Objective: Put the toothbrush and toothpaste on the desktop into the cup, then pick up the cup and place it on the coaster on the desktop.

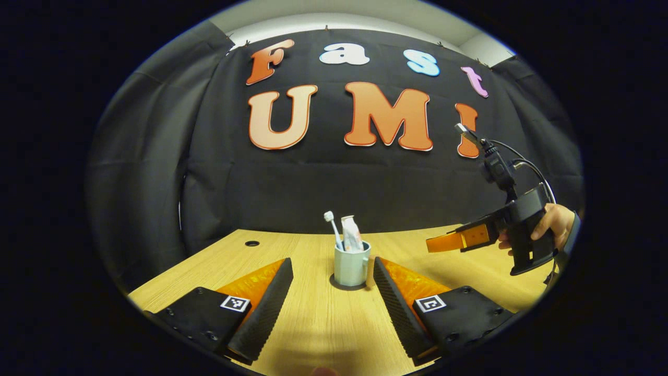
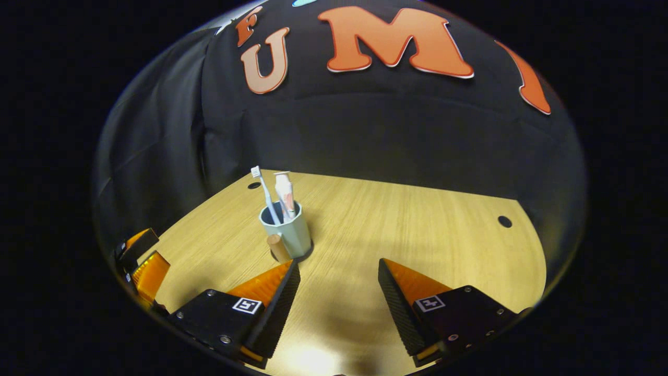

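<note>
The cup [image 1: 351, 265] with toothbrush [image 1: 332, 225] and toothpaste [image 1: 352, 233] stands on the coaster [image 1: 348, 285]; I keep both grippers, left gripper [image 1: 332, 284] and right gripper [image 2: 339, 284], released and would withdraw them straight, without touching the cup.

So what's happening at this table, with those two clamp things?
A person is doing a tidy-up chore with a two-finger gripper in each hand. The toothbrush and toothpaste already stand in the cup, and the cup sits on the dark coaster on the wooden desk. The left gripper is open, its fingers apart from the cup. The right gripper is open too and holds nothing, away from the cup.
</note>
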`<state>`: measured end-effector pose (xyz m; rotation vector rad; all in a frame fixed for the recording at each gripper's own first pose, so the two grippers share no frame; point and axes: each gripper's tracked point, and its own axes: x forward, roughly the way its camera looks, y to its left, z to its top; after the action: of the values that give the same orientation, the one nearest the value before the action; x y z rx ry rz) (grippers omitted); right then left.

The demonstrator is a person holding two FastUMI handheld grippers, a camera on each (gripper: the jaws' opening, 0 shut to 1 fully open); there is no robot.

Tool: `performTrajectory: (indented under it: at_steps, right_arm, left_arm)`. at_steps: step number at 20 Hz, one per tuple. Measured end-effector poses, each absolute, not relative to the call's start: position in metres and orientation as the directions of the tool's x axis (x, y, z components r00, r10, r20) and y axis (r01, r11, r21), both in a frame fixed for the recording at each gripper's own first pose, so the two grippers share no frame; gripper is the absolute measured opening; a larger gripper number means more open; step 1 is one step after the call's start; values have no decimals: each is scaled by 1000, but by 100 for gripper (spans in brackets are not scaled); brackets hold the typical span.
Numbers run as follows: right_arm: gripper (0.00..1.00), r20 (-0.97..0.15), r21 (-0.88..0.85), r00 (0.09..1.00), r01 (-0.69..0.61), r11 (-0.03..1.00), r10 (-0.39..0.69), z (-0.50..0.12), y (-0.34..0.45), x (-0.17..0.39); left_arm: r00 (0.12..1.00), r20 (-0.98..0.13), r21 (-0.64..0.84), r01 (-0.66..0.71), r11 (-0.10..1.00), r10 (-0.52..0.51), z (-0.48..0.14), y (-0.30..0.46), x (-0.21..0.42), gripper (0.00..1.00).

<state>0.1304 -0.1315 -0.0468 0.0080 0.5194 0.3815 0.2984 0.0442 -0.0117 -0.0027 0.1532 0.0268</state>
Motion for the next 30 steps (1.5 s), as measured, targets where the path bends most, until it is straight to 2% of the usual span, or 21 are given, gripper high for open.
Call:
performTrajectory:
  at_steps: [8,12,13,17,20,21,26,30]
  right_arm:
    - [91,-303,49,911,-279,959,280,-12,-180,96]
    - [91,-192,-3,960,-210,978,205,-4,-183,90]
    - [91,-163,-5,968,-194,981,190,1,-186,87]
    - [91,-72,14,984,-160,987,160,17,-192,75]
    - [91,-61,23,989,-132,991,133,13,-194,65]
    - [91,-62,38,990,-128,991,131,11,-195,61]
    - [91,-84,91,989,-113,989,120,-2,-199,56]
    - [91,-60,78,993,-98,992,103,4,-204,54]
  left_arm:
    - [999,-33,2,30,1000,-30,32,4,311,99]
    - [999,35,45,20,999,-22,52,-6,313,100]
    - [999,49,44,21,999,-23,55,-8,313,96]
    - [996,89,47,7,999,-11,68,-9,313,99]
    - [994,104,57,-18,998,12,74,-3,312,96]
    - [994,107,60,-20,998,14,74,-3,310,99]
    - [995,101,56,-14,998,8,72,-4,308,96]
    - [994,105,61,-9,998,3,75,-5,308,99]
